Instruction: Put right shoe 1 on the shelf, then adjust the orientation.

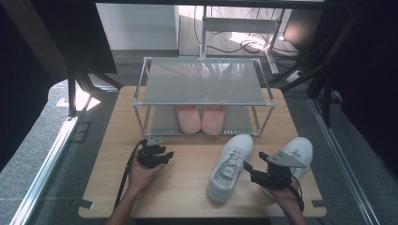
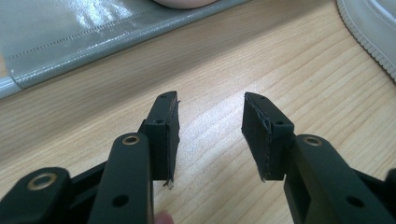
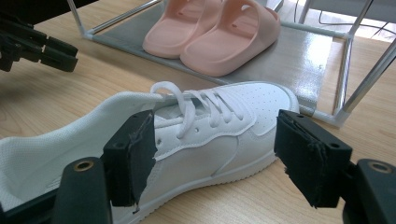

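A white sneaker (image 1: 231, 166) lies on the wooden table (image 1: 187, 192), toe toward the rack. A second white sneaker (image 1: 300, 149) lies to its right, partly behind my right hand. My right gripper (image 1: 248, 167) stands open beside the first sneaker's heel side; in the right gripper view the sneaker (image 3: 210, 126) lies just beyond the wide jaws of the right gripper (image 3: 215, 116), whose pads are clear of it. My left gripper (image 1: 162, 154) hovers over bare table at the left, open, with nothing between the fingers of the left gripper (image 2: 210, 100).
A two-tier metal shoe rack (image 1: 202, 82) stands at the table's far side. A pair of pink slippers (image 1: 201, 119) sits on its lower shelf (image 2: 70, 42). Cables and a stand lie on the floor behind. The table drops off at both sides.
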Tool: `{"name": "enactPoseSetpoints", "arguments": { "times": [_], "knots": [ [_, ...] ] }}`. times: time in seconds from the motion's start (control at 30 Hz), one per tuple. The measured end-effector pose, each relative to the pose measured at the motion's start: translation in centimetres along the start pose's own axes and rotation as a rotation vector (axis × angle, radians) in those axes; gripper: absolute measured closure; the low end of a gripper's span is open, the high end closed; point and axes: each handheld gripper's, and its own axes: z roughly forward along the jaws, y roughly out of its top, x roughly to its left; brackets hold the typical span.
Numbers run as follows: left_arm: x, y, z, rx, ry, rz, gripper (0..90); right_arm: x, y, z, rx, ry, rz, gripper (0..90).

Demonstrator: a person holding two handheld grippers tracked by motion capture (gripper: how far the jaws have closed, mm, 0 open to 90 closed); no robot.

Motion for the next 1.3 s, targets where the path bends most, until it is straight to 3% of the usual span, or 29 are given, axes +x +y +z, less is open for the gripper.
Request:
{"name": "enactPoseSetpoints", "arguments": {
  "times": [0.4,0.57,0.7,0.93,1.13,1.3],
  "knots": [
    [-0.4,-0.1,-0.3,-0.008,-0.01,0.009,55.0,0.1,0.0,-0.2,-0.004,0.003,-0.002,34.6],
    [-0.5,0.0,-0.4,-0.014,-0.017,0.011,54.9,0.3,-0.1,-0.4,0.001,0.016,-0.017,45.7],
    [-0.6,0.1,-0.4,-0.014,-0.025,0.019,54.8,0.6,-0.2,-0.5,0.008,0.056,-0.035,62.3],
    [-0.9,0.2,-0.5,-0.018,-0.039,0.023,54.2,1.4,-0.1,-0.4,0.026,0.19,-0.021,88.3],
    [-1.1,0.3,-0.2,-0.013,-0.052,0.032,53.9,3.0,0.0,-0.1,0.025,0.245,-0.028,90.0],
    [-1.0,0.4,-0.3,-0.016,-0.052,0.032,53.8,5.3,0.3,0.5,0.043,0.277,-0.083,90.0]
  ]
}}
